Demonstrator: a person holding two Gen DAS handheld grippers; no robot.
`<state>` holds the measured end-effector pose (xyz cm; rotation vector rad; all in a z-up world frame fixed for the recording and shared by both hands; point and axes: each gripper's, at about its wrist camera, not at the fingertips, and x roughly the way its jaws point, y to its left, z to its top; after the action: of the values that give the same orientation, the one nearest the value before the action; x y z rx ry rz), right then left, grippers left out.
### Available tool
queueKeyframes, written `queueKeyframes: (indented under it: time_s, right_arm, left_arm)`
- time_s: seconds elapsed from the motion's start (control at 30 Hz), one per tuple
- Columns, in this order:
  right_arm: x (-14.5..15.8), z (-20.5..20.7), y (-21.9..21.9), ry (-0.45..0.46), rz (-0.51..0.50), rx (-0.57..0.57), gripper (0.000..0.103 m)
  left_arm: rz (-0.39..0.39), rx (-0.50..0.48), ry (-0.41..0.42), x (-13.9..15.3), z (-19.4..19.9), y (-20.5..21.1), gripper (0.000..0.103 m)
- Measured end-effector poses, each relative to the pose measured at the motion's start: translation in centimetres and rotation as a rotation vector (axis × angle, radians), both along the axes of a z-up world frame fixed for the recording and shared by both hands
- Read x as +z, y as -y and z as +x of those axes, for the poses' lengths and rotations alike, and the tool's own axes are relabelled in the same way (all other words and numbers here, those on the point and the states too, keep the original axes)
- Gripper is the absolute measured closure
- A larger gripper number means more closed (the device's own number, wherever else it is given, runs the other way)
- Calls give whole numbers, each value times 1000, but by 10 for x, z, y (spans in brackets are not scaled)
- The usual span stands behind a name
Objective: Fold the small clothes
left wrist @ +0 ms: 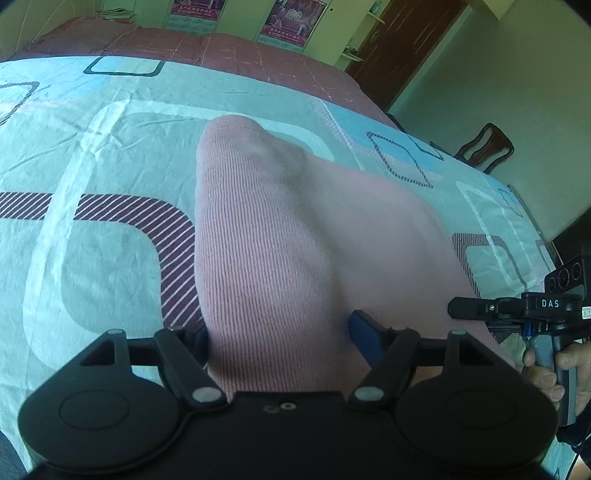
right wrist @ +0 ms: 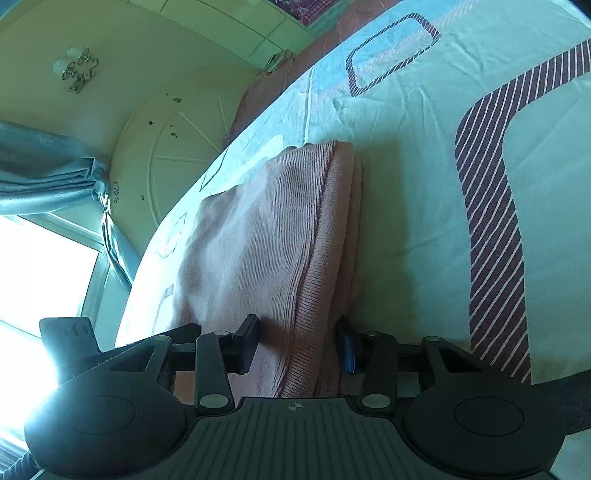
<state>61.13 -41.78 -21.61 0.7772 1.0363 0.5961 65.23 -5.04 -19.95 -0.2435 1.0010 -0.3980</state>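
Garment (left wrist: 295,236): one, pink. Grippers: two, left gripper (left wrist: 280,336), right gripper (right wrist: 299,343).

The right gripper (left wrist: 480,308) body reads "DAS".

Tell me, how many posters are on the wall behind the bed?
2. One poster hangs on the far wall near the middle, the other poster just right of it, nearer the door. Both are cut off at the top; more may be hidden.
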Motion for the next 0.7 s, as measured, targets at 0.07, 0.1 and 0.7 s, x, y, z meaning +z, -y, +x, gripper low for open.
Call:
queueKeyframes:
  time_s: [0.07, 0.1, 0.7]
  right_arm:
    - [2, -1, -3, 1, -12, -15, 58]
    - [3, -2, -6, 1, -23, -22, 58]
    - [97, -52, -103, 255, -465, -57, 83]
  left_arm:
    - [8, 3, 2, 0, 1, 1, 32]
    - [15, 3, 5, 0, 1, 1, 33]
    - [13, -123, 161, 54, -29, -23, 71]
